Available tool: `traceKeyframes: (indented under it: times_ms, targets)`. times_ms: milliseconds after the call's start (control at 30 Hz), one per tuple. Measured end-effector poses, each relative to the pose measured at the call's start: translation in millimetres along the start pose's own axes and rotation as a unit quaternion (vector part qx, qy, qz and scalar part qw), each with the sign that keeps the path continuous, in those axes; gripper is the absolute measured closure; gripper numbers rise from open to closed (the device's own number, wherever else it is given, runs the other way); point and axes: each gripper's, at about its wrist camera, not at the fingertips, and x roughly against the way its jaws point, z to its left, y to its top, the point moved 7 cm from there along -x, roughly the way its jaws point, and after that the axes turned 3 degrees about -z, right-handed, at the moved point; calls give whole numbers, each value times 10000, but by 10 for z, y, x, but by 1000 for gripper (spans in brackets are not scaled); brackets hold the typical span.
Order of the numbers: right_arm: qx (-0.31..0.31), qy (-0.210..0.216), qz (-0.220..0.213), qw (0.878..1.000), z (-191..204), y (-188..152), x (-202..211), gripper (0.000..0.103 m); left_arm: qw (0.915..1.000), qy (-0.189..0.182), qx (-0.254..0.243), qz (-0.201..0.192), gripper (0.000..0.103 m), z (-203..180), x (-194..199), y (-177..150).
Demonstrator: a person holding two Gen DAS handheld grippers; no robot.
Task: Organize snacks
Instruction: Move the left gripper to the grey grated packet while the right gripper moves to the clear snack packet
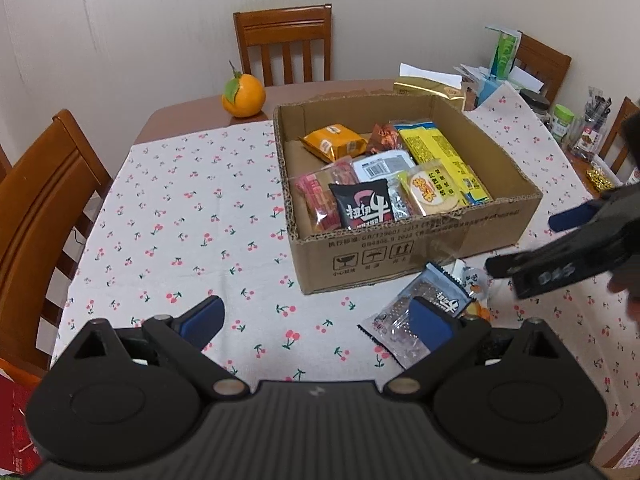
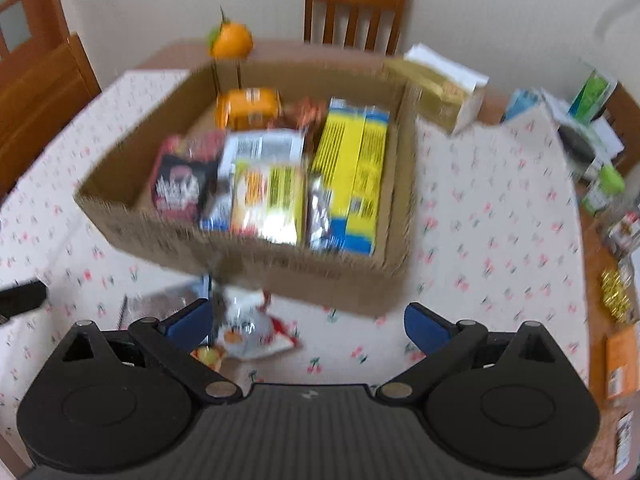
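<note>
An open cardboard box [image 1: 400, 248] stands mid-table on the cherry-print cloth, holding several snack packs: a yellow one [image 1: 440, 152], an orange one [image 1: 334, 142] and a black one [image 1: 362, 204]. In front of the box lies a clear-and-blue packet [image 1: 424, 304]. My left gripper [image 1: 316, 322] is open, its right finger beside that packet. A white-and-red packet [image 2: 252, 332] lies just ahead of my right gripper [image 2: 308, 324], which stands wide open with nothing gripped. The same box [image 2: 280, 272] is blurred here. The right gripper [image 1: 532, 240] shows at the right edge.
An orange fruit [image 1: 244, 96] sits at the far table edge. Wooden chairs [image 1: 286, 40] ring the table. A gold bag [image 1: 430, 88], jars [image 1: 562, 122] and papers crowd the far right corner. Bare cloth [image 1: 180, 220] spreads left of the box.
</note>
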Motion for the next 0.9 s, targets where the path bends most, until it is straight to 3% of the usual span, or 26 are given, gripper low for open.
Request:
traceKeyframes:
  times_ms: [200,500,633,900]
  targets:
    - [-9,-155,228,9996,87,-101,-288,0,10000,2,-5,4,5,64,32,-37]
    - [-148,95,357,9992,290,-55,-434,0,10000,-60,-31,50,5,116,3,-75]
    - [-237,11,346,9991,333,-39,-490,0,9998,-138,-70,92,5,105,-34,-77]
    - [-360,-170,448,9982,135,-199,-423,0,9977,-386,-492,269,5,-50,-190,-113]
